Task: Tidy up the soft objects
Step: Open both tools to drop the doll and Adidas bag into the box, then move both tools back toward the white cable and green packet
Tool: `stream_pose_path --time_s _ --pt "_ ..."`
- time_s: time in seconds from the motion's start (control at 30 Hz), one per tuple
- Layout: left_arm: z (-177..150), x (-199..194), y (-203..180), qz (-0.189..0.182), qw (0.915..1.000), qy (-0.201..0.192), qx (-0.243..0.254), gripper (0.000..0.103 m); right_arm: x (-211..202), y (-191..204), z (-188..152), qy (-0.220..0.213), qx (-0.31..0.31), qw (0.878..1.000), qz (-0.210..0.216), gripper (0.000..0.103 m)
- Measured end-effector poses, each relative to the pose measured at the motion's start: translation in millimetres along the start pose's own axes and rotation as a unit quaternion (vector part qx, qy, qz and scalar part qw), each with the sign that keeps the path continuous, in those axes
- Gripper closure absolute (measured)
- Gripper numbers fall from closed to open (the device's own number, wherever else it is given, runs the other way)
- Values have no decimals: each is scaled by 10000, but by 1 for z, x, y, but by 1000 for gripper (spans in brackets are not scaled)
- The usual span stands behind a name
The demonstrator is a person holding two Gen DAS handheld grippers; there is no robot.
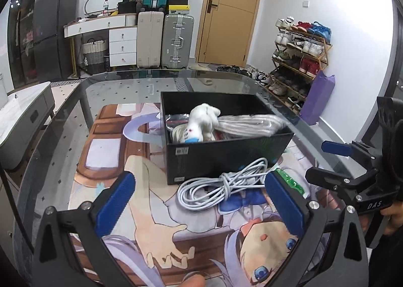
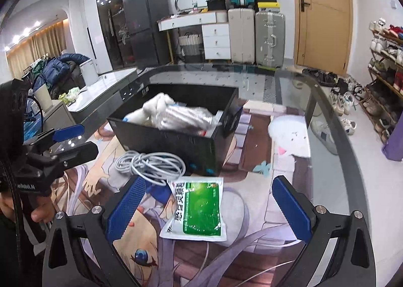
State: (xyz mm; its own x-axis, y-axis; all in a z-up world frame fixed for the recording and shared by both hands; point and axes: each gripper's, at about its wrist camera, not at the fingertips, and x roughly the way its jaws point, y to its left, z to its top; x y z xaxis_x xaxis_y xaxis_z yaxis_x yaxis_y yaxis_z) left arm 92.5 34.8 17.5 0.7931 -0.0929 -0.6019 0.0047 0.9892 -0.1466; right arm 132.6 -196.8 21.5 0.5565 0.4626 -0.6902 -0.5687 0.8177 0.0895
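A black box [image 1: 226,153] stands on the printed mat and holds a white plush toy [image 1: 201,120] and a bagged white cord [image 1: 252,123]; the box also shows in the right wrist view [image 2: 176,143]. A coiled white cable [image 1: 216,186] lies in front of the box, between the fingers of my open, empty left gripper [image 1: 199,203]. In the right wrist view the cable [image 2: 151,163] lies left of a green and white sachet [image 2: 199,209]. My right gripper [image 2: 209,209] is open and empty, with the sachet between its fingers on the mat. The sachet's edge shows in the left wrist view [image 1: 292,181].
The glass table [image 1: 100,95] carries an anime-print mat [image 1: 121,161]. The right gripper appears at the right of the left wrist view [image 1: 352,173]; the left gripper appears at the left of the right wrist view [image 2: 50,146]. A shoe rack [image 1: 297,60] and suitcases [image 1: 163,40] stand beyond.
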Motion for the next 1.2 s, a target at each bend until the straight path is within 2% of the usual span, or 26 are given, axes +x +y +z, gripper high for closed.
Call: stream_pose_path --time_s 0.2,0.5,0.8,0.93,1.07,1.2 --pt "-8 11 -2 -8 10000 4 -15 0 18 -2 -5 355 61 9992 -196 1" --pt "-19 20 -2 0 9999 109 12 0 34 0 -24 589 99 9981 -116 1" --pt "-25 24 -1 -120 9996 266 3 0 46 2 -32 744 186 9970 -143 1" --pt "-26 23 -5 -141 9996 231 71 0 50 4 -33 751 151 9968 -230 1" --pt "-25 26 -5 -192 9992 334 75 0 56 11 -33 810 1 9955 -502 1" --pt "-25 26 -4 -202 9993 325 28 0 56 11 -34 788 39 9956 -502 1"
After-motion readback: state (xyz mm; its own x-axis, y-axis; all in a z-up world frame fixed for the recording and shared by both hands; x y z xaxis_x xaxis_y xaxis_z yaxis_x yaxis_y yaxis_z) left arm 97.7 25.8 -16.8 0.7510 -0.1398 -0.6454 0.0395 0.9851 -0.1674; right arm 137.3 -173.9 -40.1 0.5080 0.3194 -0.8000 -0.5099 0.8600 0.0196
